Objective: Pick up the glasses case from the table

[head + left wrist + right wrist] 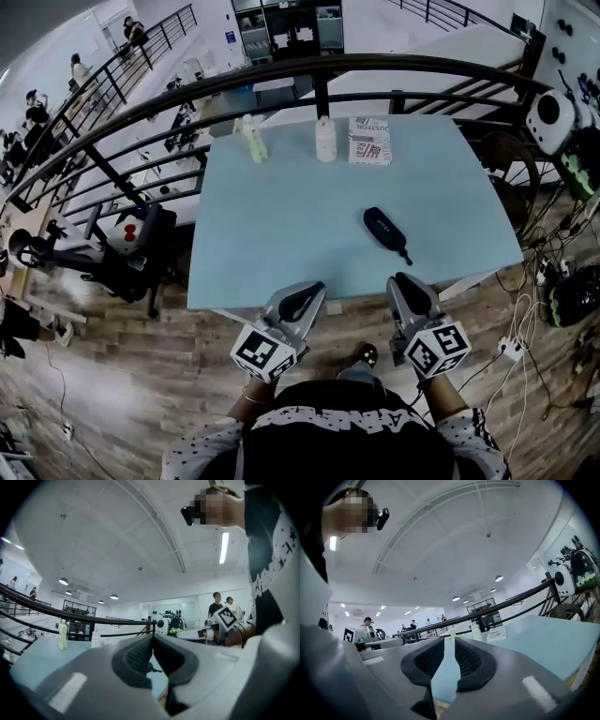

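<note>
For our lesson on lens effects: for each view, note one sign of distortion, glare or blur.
Head view: the fisheye bows the railing and the table edges, but the case stays clear. Left gripper view: the ceiling strip light glares white and the near jaws are soft. Right gripper view: the corners are dark, the jaws are blurred and the far tabletop is sharper.

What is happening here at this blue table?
A person is at the near edge of the light blue table, with a claw in each hand. Both are empty and level at that edge: the left claw is shut, the right claw is slightly open. The black glasses case lies untouched ahead of the right claw. A green bottle, a white bottle and a printed packet stand at the far edge.
</note>
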{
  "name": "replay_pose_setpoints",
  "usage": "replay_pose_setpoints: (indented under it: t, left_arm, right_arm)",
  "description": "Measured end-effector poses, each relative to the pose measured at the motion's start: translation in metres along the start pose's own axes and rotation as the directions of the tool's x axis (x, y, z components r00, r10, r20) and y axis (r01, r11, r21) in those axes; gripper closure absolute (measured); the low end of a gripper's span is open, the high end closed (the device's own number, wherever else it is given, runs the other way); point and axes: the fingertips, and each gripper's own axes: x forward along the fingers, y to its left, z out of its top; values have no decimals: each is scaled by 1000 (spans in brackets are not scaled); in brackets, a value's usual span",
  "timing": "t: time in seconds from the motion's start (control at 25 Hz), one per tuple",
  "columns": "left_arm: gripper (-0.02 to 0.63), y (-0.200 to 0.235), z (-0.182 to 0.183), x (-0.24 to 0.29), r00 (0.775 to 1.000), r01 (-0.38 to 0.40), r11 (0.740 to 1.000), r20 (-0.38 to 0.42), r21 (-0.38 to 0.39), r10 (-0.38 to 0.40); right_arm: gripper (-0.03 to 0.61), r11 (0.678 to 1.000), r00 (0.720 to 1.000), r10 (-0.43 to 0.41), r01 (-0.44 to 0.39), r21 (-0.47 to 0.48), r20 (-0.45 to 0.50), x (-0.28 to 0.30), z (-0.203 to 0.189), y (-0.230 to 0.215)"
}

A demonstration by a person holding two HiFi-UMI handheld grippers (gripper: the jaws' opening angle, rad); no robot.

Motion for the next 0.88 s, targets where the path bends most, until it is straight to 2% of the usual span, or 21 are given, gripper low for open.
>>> replay_pose_setpoints:
  t: [0.44, 0.88]
  left_arm:
    - [614, 2, 4, 44, 993, -110, 994, -36, 2, 110]
    - [614, -6, -8, 87, 989, -146, 989, -34, 17, 147]
  right_arm:
    - [497, 998, 998, 65, -65, 6, 12, 22, 20, -58]
    - [482, 995, 995, 99, -99, -7, -17, 30, 17, -105]
